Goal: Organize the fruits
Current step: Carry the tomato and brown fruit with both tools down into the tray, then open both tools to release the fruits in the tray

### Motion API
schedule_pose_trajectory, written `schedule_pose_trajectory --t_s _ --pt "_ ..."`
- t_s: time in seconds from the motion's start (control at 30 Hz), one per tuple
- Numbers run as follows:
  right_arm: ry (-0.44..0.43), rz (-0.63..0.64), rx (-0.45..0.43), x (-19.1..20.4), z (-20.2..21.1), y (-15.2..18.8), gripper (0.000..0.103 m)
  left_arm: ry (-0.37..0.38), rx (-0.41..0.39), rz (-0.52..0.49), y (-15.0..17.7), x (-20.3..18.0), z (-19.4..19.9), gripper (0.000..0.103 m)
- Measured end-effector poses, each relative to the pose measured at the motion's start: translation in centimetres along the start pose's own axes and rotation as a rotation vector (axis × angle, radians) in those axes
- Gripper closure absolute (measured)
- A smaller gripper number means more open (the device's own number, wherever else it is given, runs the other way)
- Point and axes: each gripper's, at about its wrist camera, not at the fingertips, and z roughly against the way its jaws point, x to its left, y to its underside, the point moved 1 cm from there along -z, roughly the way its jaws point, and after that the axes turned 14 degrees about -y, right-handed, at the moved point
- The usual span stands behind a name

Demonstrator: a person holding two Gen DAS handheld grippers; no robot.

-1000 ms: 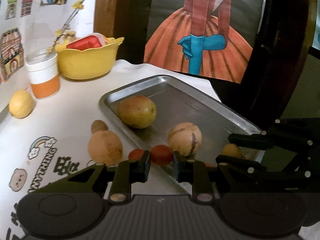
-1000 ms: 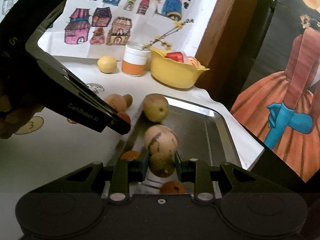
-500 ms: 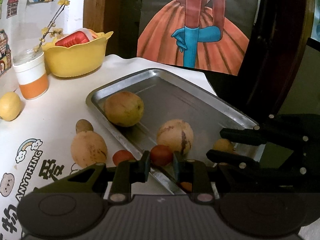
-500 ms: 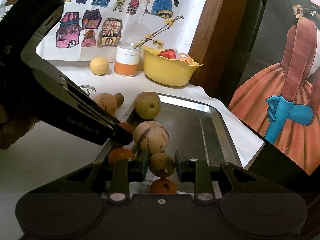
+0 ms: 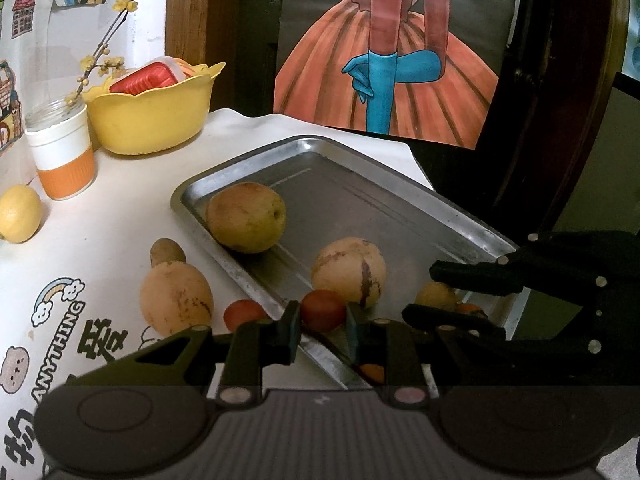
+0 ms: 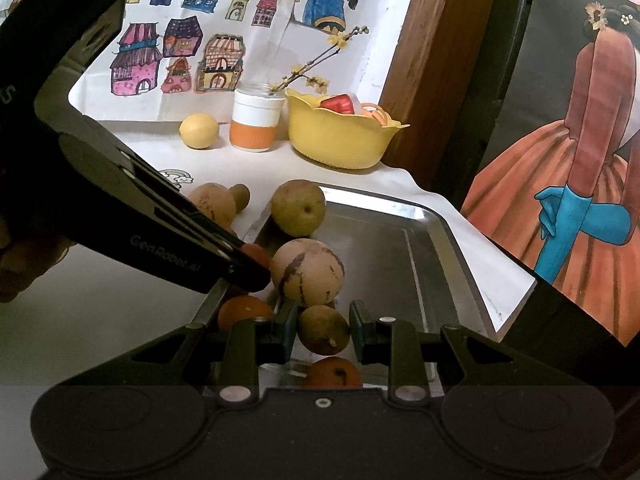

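Fruit was going into the shallow steel tray point(image 5: 452, 212). The left gripper point(image 5: 320, 330) clasped a small red tomato-like fruit point(image 5: 323, 310) over the tray's near rim; the right gripper point(image 6: 324, 330) clasped a small brown-green pear-shaped fruit point(image 6: 324, 329) above the tray floor. Each would best be lowered into a bare spot clear of the round tan striped fruit point(image 6: 307, 272), then released gently.

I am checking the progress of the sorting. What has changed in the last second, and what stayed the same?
The left gripper carried its small red fruit over the rim into the metal tray, beside the round tan fruit. The right gripper kept its small brown fruit between the jaws, just above the tray. The other fruits, yellow bowl and jar stayed in place.
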Motion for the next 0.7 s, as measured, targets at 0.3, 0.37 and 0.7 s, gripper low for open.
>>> schedule_pose_trajectory --t_s 0.3,0.37,0.7 --pt "0.002 -0.007 0.002 0.02 -0.19 0.01 0.073 0.001 0.002 0.006 0.04 0.19 0.10 0.076" --pt "0.006 -0.007 -0.001 -0.01 -0.17 0.03 0.072 -0.001 0.002 0.007 0.07 0.21 0.11 0.076" --pt "0.041 -0.034 -0.031 -0.01 0.80 0.16 0.053 -0.016 -0.003 0.038 0.43 0.56 0.87 0.068"
